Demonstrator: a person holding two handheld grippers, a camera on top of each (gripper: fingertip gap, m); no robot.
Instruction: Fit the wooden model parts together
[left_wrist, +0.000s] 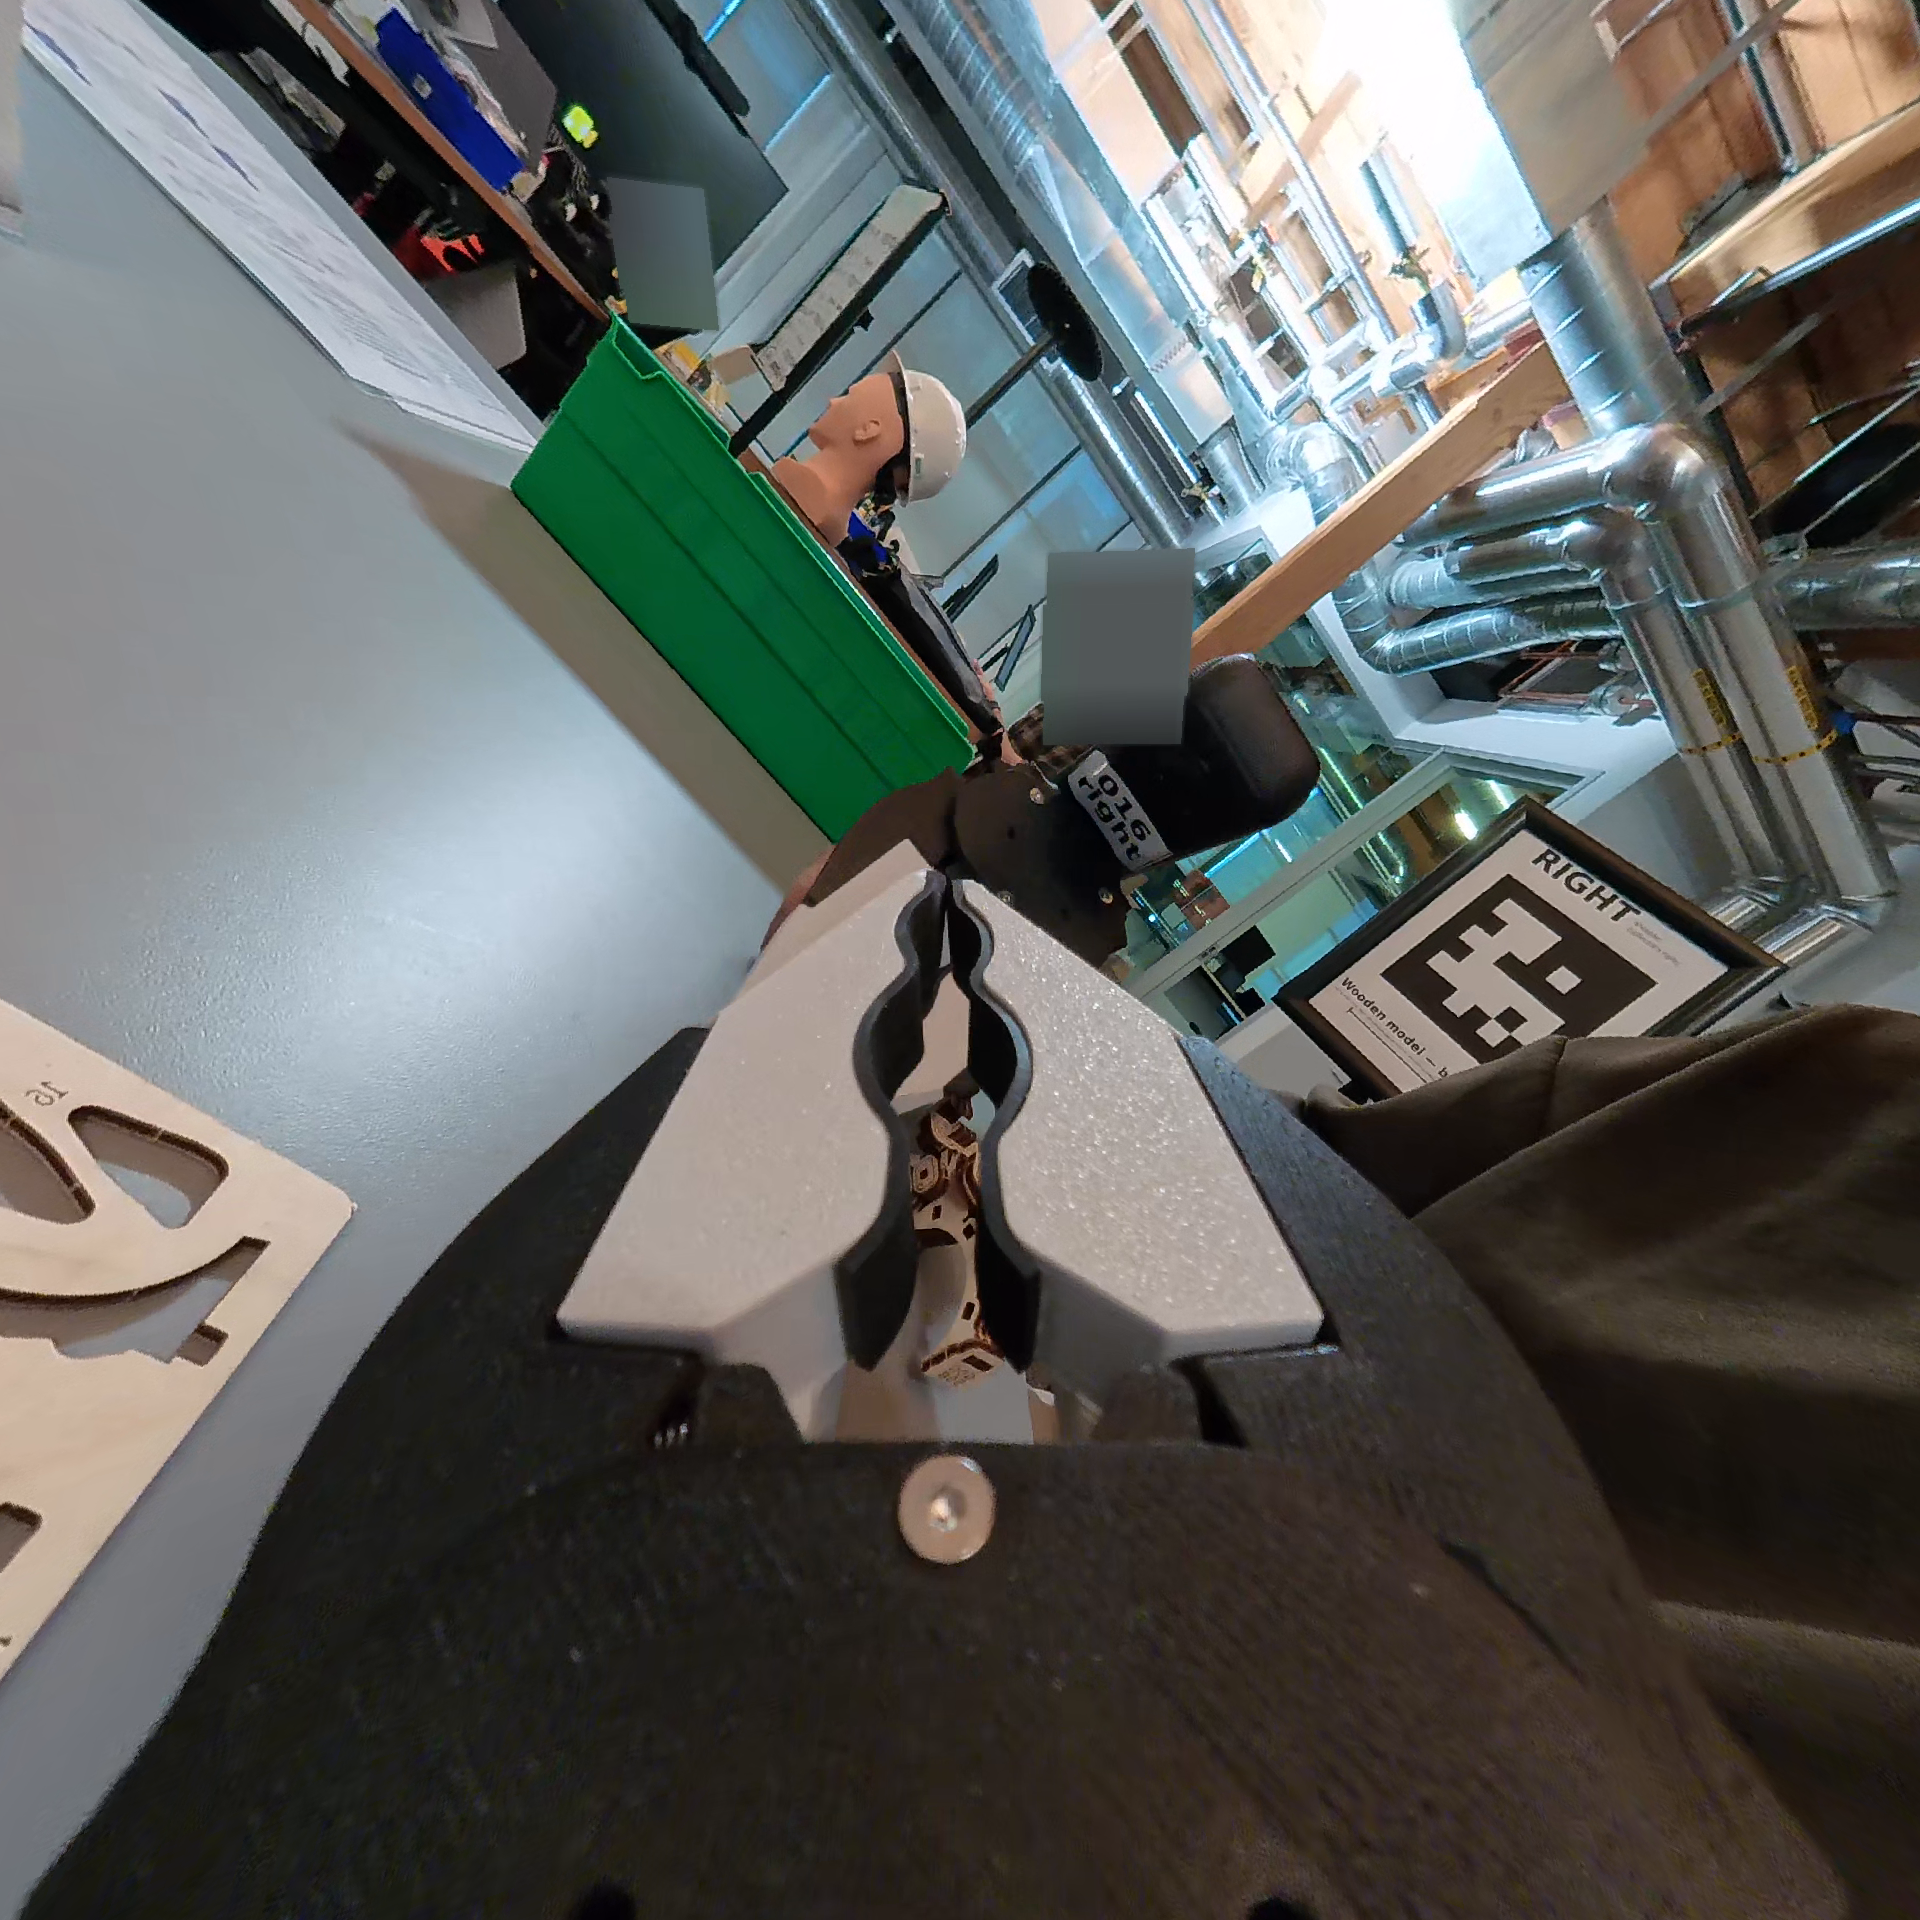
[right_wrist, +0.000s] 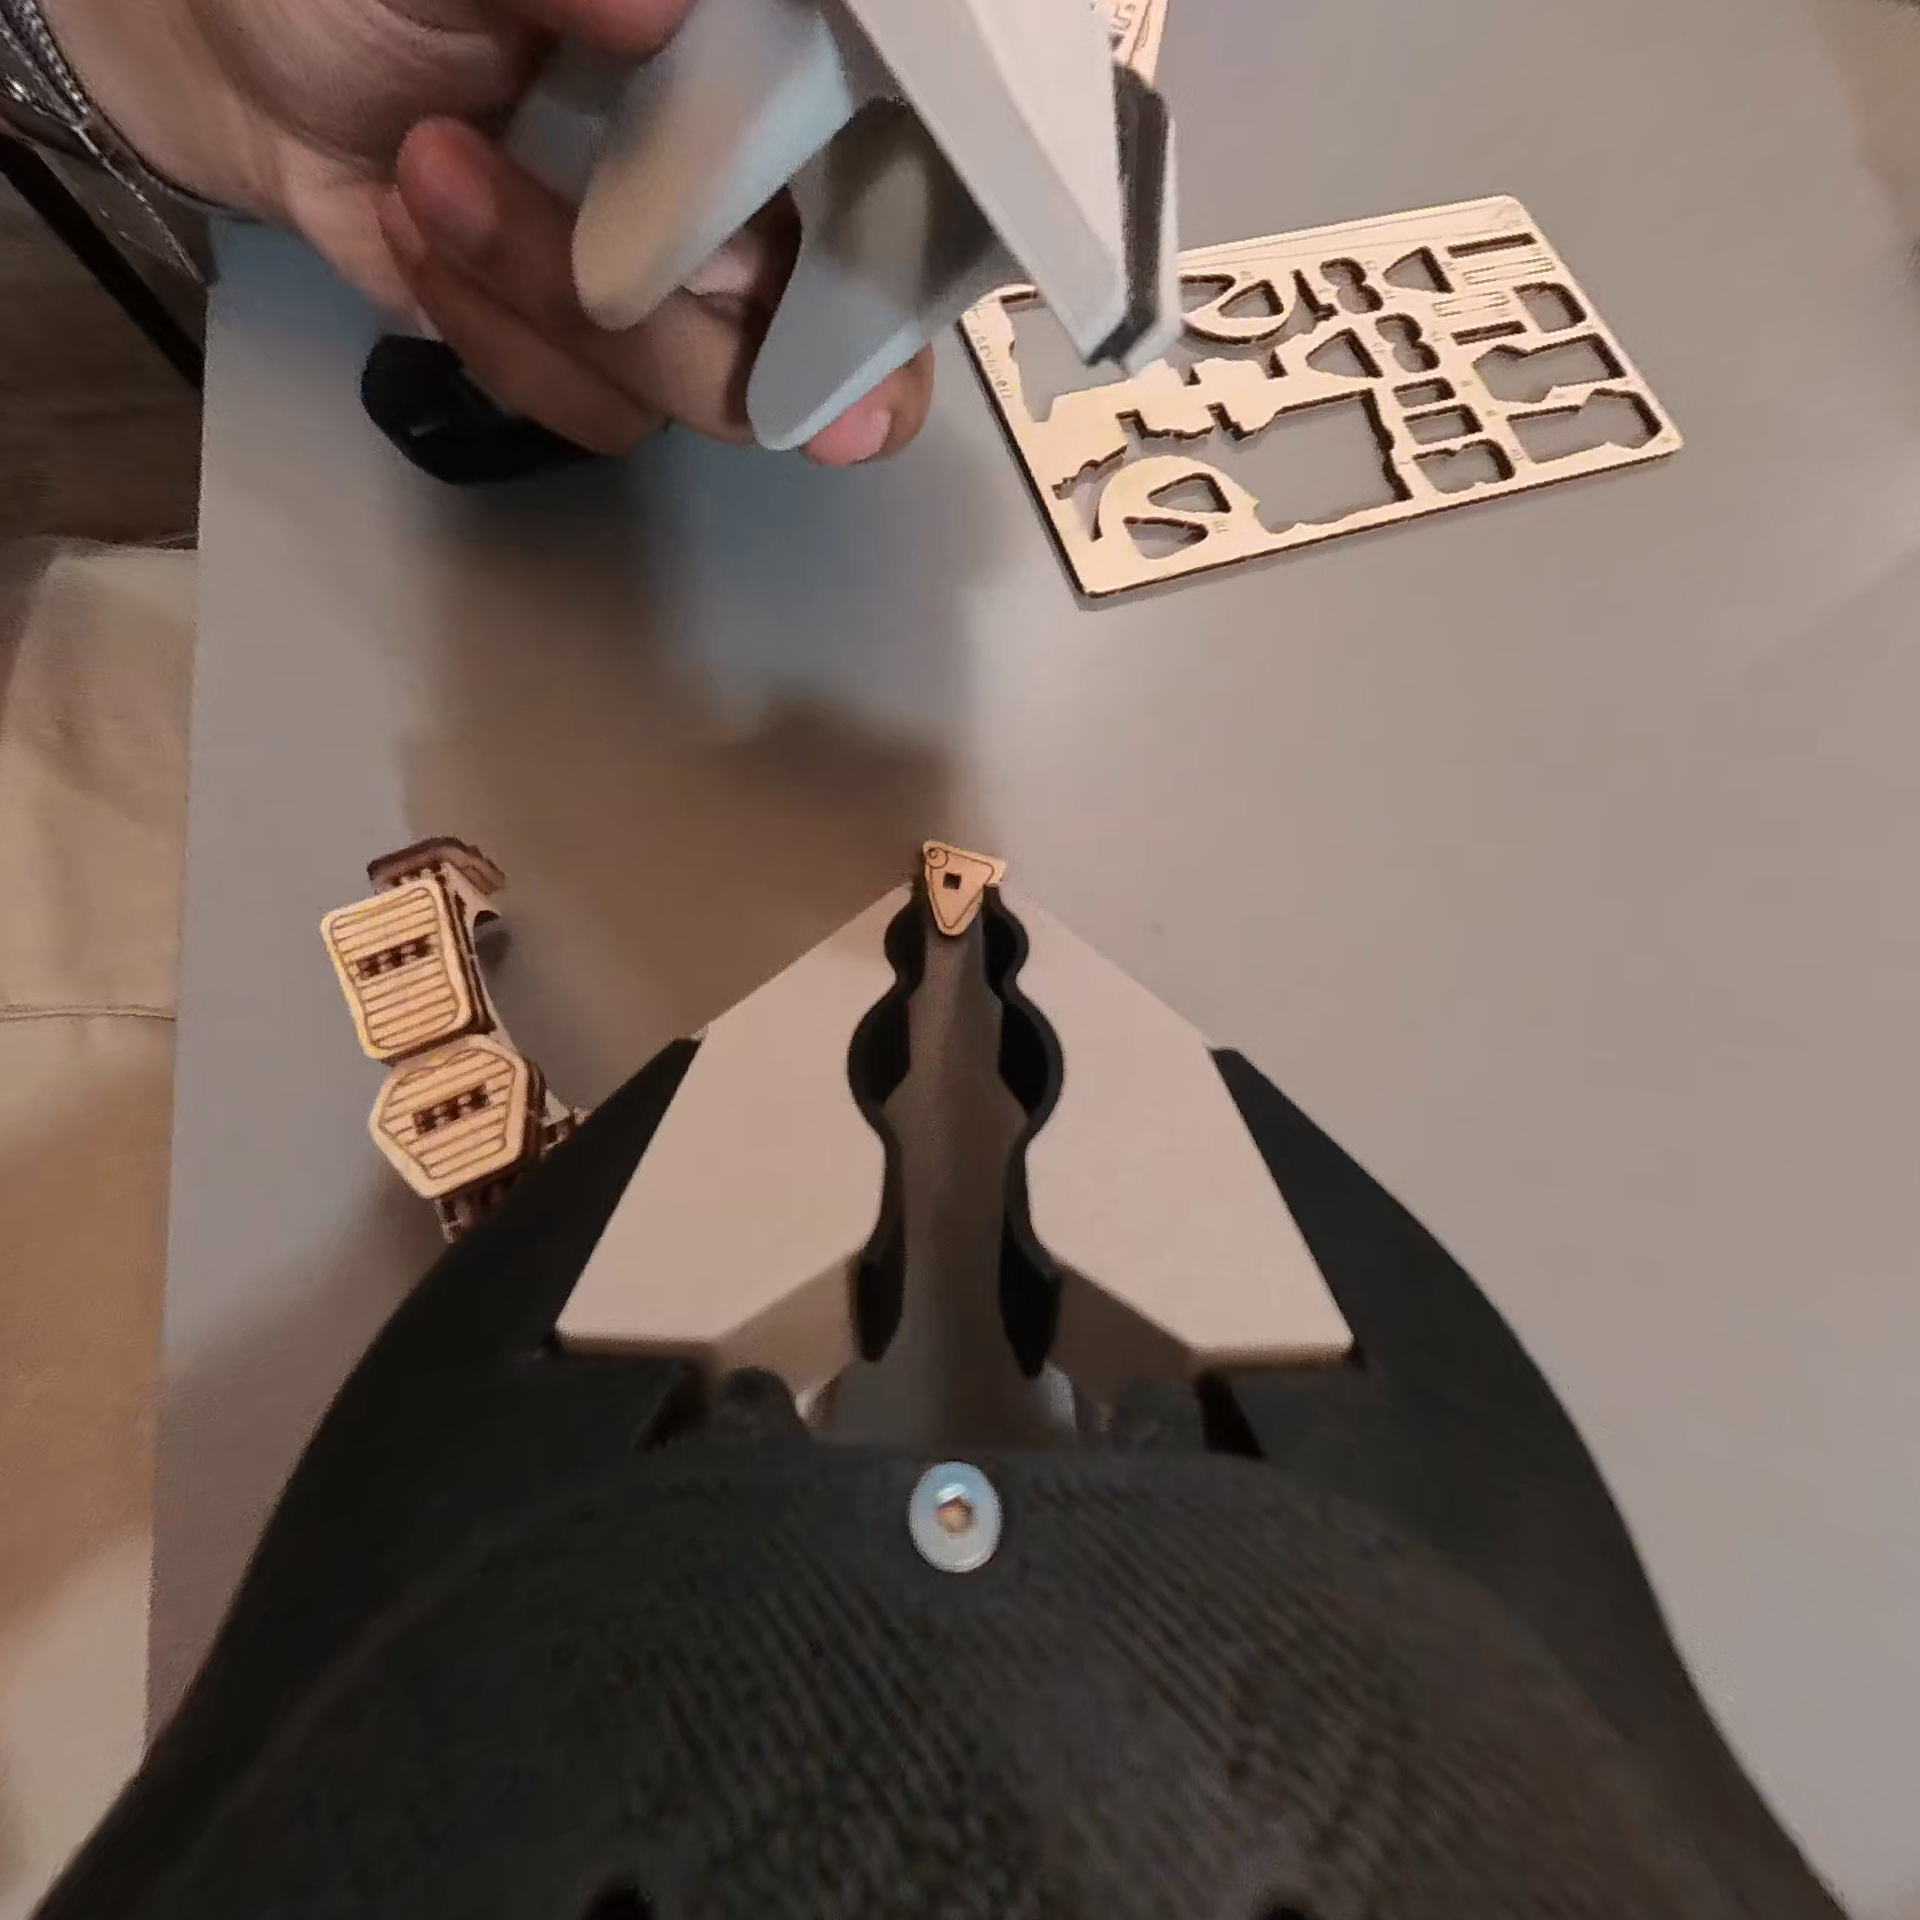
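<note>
**A:** What's around you?

**B:** You're at a grey table (right_wrist: 1351, 935) in a workshop, with silver ducts overhead. In the left wrist view a green bin (left_wrist: 727, 582) stands at 11 o'clock, a mannequin bust in a white hard hat (left_wrist: 894, 436) behind it, and a framed marker card (left_wrist: 1517, 966) at 2 o'clock.

**A:** And my right hand-held gripper (right_wrist: 961, 899)?

**B:** It's clenched on a small triangular wooden piece (right_wrist: 958, 891), pinched at the very tips, held above the table.

**A:** The left hand-held gripper (left_wrist: 951, 904)?

**B:** Its tips are nearly together at 12 o'clock in its own view. Through the gap you glimpse patterned wooden parts (left_wrist: 951, 1247), but I can't tell whether they're gripped or lie beyond. From the right wrist view it sits at 12 o'clock, blurred, with your hand (right_wrist: 468, 208) wrapped round its grey handle.

**A:** Where's the rest of the model?

**B:** The partly built wooden model (right_wrist: 436, 1029) stands on the table at 9 o'clock in the right wrist view, just beside your right hand-held gripper. The punched-out plywood sheet (right_wrist: 1351, 416) lies flat at 1 o'clock, well apart from it.
</note>
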